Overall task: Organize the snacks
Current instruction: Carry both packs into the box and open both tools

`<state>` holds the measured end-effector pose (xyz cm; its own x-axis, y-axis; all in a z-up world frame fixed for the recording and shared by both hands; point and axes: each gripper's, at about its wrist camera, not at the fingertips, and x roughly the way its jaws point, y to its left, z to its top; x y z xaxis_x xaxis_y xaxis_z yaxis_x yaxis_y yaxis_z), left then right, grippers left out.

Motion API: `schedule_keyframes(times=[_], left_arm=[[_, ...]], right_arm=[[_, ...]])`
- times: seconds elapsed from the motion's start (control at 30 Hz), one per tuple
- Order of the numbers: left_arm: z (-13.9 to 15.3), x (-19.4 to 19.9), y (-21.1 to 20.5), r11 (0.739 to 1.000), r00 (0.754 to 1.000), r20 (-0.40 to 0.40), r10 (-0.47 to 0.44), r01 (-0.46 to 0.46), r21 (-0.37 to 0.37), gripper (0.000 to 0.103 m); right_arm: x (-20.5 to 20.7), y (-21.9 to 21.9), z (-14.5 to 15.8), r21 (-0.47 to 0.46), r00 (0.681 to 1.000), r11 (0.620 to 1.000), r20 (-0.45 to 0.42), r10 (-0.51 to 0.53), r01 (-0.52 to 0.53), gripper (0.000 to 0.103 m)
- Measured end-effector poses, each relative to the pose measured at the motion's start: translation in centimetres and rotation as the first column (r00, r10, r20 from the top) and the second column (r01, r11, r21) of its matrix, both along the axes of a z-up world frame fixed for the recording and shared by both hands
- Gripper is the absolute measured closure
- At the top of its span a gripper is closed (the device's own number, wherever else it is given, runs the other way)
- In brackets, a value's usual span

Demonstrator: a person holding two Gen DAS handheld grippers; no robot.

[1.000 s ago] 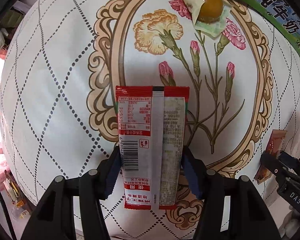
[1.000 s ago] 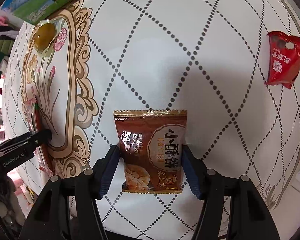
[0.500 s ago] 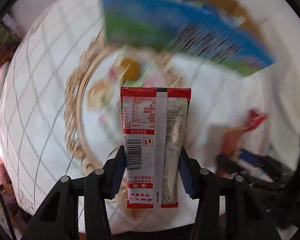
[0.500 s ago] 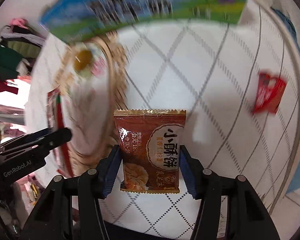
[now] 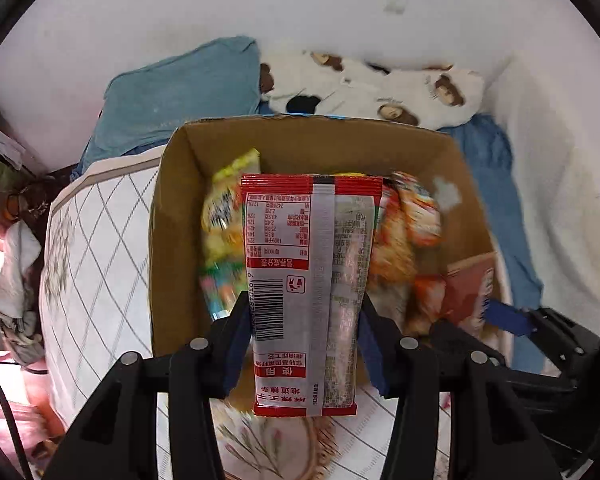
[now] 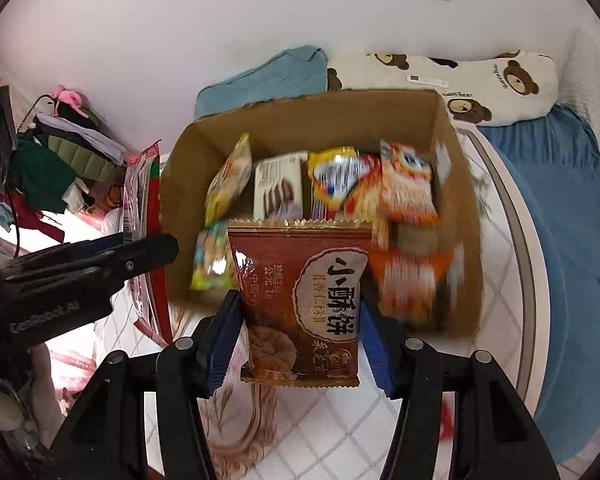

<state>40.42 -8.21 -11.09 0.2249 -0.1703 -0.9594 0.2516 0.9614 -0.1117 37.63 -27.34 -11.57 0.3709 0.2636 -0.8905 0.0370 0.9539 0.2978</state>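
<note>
Cardboard box [image 6: 188, 184], open-topped, brown, standing on the patterned tablecloth [image 6: 340, 432] at the far side of the table.
Contents, loosely heaped and partly blurred:
- yellow snack bag [image 6: 228, 176], tilted against the left wall;
- white packet with brown biscuits printed on it [image 6: 278, 186], upright near the far wall;
- yellow-and-blue bag [image 6: 334, 172], centre;
- orange-and-white bags [image 6: 408, 184], right side, several overlapping;
- multicoloured small packet [image 6: 210, 260], near left corner.

Red-and-silver sachet [image 5: 312, 292]: back side with barcode facing the camera, clamped at its side edges between the blue pads of the left gripper [image 5: 305, 344], held upright in the air above the near edge of the box.

Brown biscuit packet [image 6: 300, 304]: front with white lettering showing, pinched at both side edges by the right gripper [image 6: 300, 344], held over the near rim of the box.

Beyond the box: blue cloth [image 6: 268, 76] at left, bear-print pillow [image 6: 496, 84] at right, blue bedding [image 6: 556, 200] along the right.
</note>
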Motion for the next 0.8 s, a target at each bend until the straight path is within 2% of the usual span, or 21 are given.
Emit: schedule_keyframes(times=[0.17, 0.37, 0.4, 0.43, 0.47, 0.5, 0.53, 0.6, 0.8], left_arm=[[-3.8, 6.2, 1.1, 0.999, 0.992, -0.123, 0.038, -0.033, 0.042, 0.056], [-7.4, 8.3, 2.2, 0.996, 0.963, -0.253, 0.088, -0.085, 0.024, 0.053], [-8.0, 8.5, 2.6, 0.995, 0.955, -0.277, 0.103, -0.101, 0.02, 0.048], [-8.2, 8.4, 2.8, 0.993, 0.95, -0.291, 0.112, -0.115, 0.006, 0.043], [-8.4, 8.5, 3.0, 0.993, 0.948, -0.297, 0.117, -0.121, 0.005, 0.025], [-8.4, 8.3, 3.1, 0.992, 0.948, -0.293, 0.121, -0.125, 0.002, 0.016], [-8.2, 8.1, 3.1, 0.992, 0.955, -0.273, 0.119, -0.123, 0.002, 0.01], [-7.9, 7.8, 3.2, 0.993, 0.961, -0.25, 0.118, -0.115, 0.026, 0.009], [-7.2, 6.9, 3.5, 0.993, 0.965, -0.233, 0.117, -0.112, 0.037, 0.009]], right_arm=[[5.7, 0.8, -3.1, 0.012, 0.998, 1.0, -0.055, 0.012, -0.011, 0.043], [9.9, 1.7, -6.5, 0.022, 0.992, 1.0, -0.121, 0.019, -0.017, 0.043], [10.3, 1.7, -6.9, 0.031, 0.991, 0.999, -0.132, 0.024, -0.02, 0.039], [10.8, 1.7, -7.5, 0.044, 0.988, 0.999, -0.15, 0.031, -0.024, 0.026], [11.3, 1.7, -8.1, 0.045, 0.986, 0.999, -0.166, 0.031, -0.024, 0.018], [11.5, 1.7, -8.4, 0.039, 0.984, 0.999, -0.174, 0.031, -0.024, 0.006], [11.6, 1.7, -8.6, 0.035, 0.984, 0.999, -0.174, 0.039, -0.033, 0.006], [11.9, 1.6, -8.9, 0.006, 0.983, 1.0, -0.179, 0.03, -0.029, 0.006], [11.7, 1.0, -9.1, -0.052, 0.982, 0.998, -0.188, 0.013, -0.023, 0.006]])
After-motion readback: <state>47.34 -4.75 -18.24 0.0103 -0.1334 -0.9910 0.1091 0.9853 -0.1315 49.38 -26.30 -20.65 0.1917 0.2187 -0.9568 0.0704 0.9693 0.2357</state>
